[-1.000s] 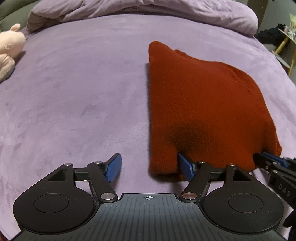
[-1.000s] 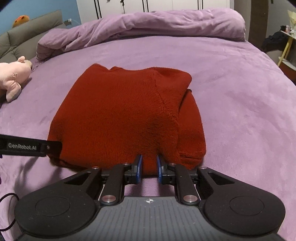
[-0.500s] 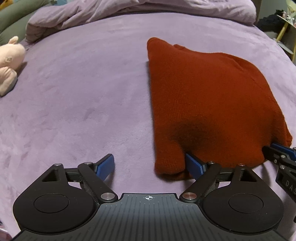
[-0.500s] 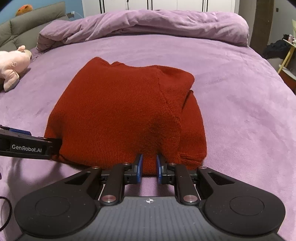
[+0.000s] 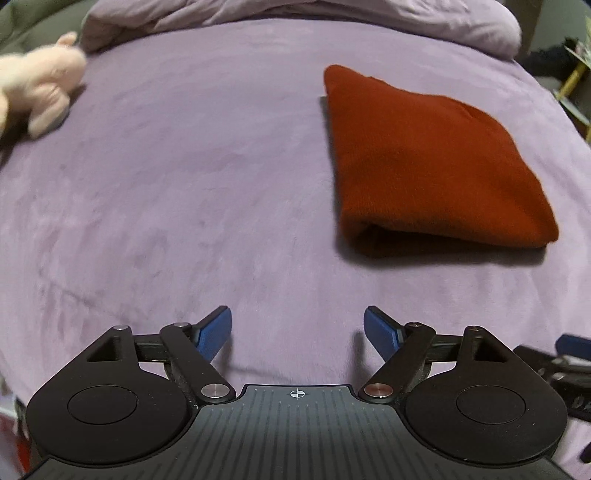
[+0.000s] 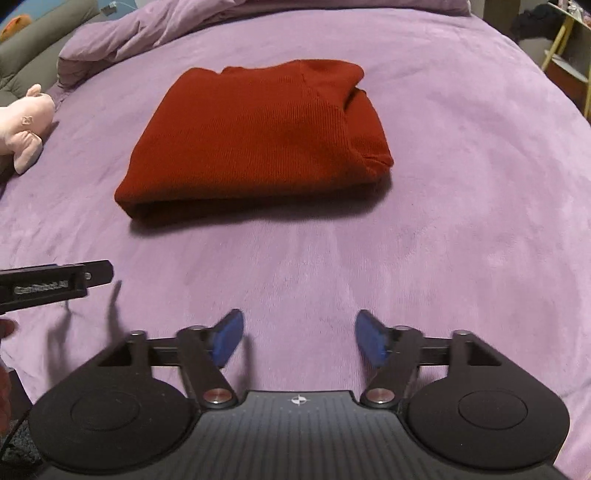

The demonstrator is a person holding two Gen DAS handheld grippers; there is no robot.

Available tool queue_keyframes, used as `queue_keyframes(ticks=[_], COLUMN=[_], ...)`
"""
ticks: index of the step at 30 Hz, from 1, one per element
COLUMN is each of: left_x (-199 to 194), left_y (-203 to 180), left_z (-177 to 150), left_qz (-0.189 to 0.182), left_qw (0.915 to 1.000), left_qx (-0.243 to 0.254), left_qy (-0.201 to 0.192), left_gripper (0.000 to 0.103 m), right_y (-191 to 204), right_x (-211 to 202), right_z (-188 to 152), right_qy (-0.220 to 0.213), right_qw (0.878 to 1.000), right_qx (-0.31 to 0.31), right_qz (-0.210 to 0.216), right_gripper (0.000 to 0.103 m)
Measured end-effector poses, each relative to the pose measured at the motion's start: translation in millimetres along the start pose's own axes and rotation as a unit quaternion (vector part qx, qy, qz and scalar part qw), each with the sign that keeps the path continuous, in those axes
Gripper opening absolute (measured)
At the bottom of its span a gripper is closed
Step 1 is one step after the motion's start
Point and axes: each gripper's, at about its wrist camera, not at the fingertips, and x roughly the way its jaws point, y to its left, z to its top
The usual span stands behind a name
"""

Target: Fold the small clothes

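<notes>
A folded rust-red knitted garment lies flat on the purple bedspread; it also shows in the right wrist view. My left gripper is open and empty, pulled back from the garment's near edge. My right gripper is open and empty too, well short of the garment. The left gripper's side shows at the left of the right wrist view.
A pink plush toy lies at the far left of the bed, also in the right wrist view. A bunched purple duvet lies along the far edge. Furniture stands beyond the right side.
The right gripper has let go of the garment's near edge and opened. Both grippers have pulled back from the garment, which now lies folded on the bed.
</notes>
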Motion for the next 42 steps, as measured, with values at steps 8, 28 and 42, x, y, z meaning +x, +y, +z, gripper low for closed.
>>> queue_keyframes(ticks=[8,28,42], left_x=[-18,-37,-40], left_y=[-5,-34,-30], left_z=[16,21,25], left_qz=[0.012,0.050,0.020], left_qw=[0.9999,0.9948,0.9973], left_qx=[0.008,0.083,0.066], left_qy=[-0.009,-0.033,-0.022], left_gripper=[0.086,0.087,0.087], right_y=[23,28,29], right_x=[-6,-33,-39], right_z=[23,42,44], right_qy=[0.037,-0.016,-0.025], right_qw=[0.998,0.997,0.996], right_qx=[-0.017,-0.011,-0.012], right_qz=[-0.052,-0.077,-0.079], right_gripper=[0.081,0.081,0.081])
